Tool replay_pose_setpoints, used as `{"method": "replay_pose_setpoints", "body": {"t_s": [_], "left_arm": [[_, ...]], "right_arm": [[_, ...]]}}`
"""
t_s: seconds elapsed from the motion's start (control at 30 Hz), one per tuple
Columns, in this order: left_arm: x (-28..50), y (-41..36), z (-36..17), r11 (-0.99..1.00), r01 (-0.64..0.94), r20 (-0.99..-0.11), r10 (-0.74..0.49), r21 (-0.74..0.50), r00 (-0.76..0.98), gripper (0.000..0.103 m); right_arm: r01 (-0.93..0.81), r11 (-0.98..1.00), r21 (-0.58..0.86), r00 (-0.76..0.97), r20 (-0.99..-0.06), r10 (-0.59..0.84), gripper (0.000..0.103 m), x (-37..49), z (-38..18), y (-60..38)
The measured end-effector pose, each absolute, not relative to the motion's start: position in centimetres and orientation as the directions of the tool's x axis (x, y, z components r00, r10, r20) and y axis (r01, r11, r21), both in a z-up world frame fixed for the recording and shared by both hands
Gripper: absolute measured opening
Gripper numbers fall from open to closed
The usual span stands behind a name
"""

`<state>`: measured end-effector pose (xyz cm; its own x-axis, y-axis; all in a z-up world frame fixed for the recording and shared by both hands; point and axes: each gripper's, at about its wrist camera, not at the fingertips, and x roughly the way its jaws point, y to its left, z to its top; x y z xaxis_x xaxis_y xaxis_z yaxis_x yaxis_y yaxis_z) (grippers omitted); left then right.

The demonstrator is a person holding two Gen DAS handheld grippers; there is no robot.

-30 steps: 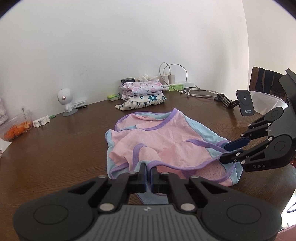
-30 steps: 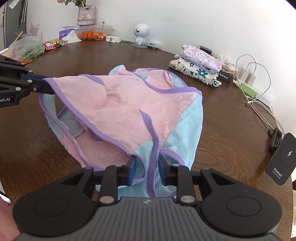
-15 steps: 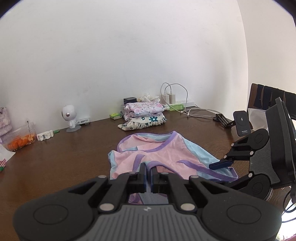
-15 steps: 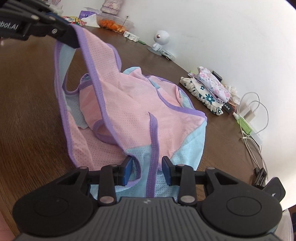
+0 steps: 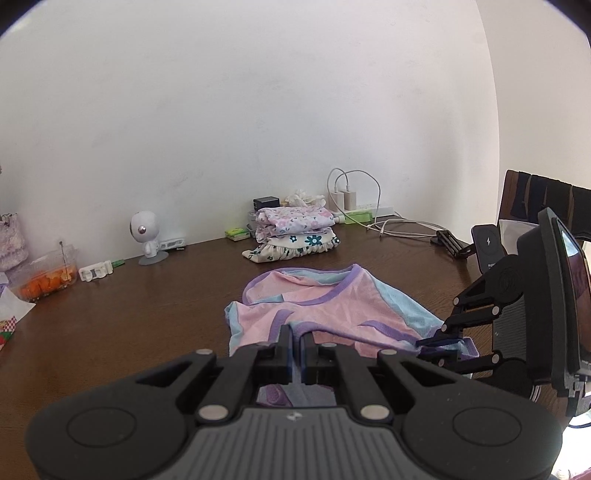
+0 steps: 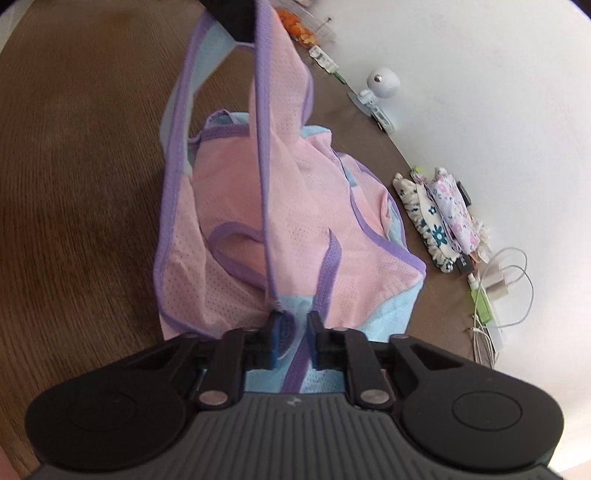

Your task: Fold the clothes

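A pink and light-blue mesh top with purple trim (image 5: 321,310) lies partly on the brown table (image 5: 110,317). My left gripper (image 5: 295,343) is shut on its purple edge and holds that edge up. In the right wrist view the garment (image 6: 288,229) hangs stretched from the left gripper's tip (image 6: 236,18) at the top down to my right gripper (image 6: 293,332), which is shut on a purple-trimmed corner. In the left wrist view the right gripper (image 5: 436,343) sits at the right, pinching the garment's lower right corner.
A stack of folded floral clothes (image 5: 295,232) sits at the back by the wall. Chargers and white cables (image 5: 354,199), a phone stand (image 5: 487,247), a small white robot figure (image 5: 146,236) and a tub of orange food (image 5: 48,277) stand around the table. A chair (image 5: 543,199) is at the right.
Both grippers have lifted the near edge of the garment off the table. The left gripper has risen high, pulling the purple edge taut between the two grippers.
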<state>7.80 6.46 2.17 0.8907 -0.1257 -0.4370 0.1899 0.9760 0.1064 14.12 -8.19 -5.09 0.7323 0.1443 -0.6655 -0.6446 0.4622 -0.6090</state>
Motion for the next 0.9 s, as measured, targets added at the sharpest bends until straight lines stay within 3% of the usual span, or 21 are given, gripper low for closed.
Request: {"method": "replay_pose_setpoints", "body": {"t_s": [0.1, 0.37, 0.5, 0.7, 0.9], "left_arm": [[8.0, 6.8, 1.4, 0.977, 0.180, -0.463, -0.108, 0.115, 0.880, 0.003], [7.8, 6.9, -0.5, 0.975, 0.189, -0.529, -0.098, 0.120, 0.843, 0.002], [7.0, 6.3, -0.6, 0.972, 0.204, -0.536, -0.110, 0.119, 0.837, 0.002], [5.2, 5.7, 0.7, 0.967, 0.220, -0.514, -0.123, 0.132, 0.849, 0.002], [2.4, 5.0, 0.8, 0.958, 0.255, -0.559, -0.140, 0.132, 0.817, 0.002]], "right_arm": [[-0.628, 0.551, -0.549, 0.728, -0.665, 0.168, 0.002, 14.4, -4.0, -9.5], [-0.583, 0.755, -0.299, 0.698, -0.660, 0.278, 0.002, 14.3, 0.4, -14.6], [-0.570, 0.784, -0.245, 0.705, -0.637, 0.313, 0.001, 13.0, 2.0, -16.1], [-0.589, 0.780, -0.210, 0.665, -0.674, 0.321, 0.001, 11.6, 2.6, -16.9], [-0.615, 0.769, -0.177, 0.624, -0.705, 0.337, 0.001, 9.5, 2.9, -17.6]]}}
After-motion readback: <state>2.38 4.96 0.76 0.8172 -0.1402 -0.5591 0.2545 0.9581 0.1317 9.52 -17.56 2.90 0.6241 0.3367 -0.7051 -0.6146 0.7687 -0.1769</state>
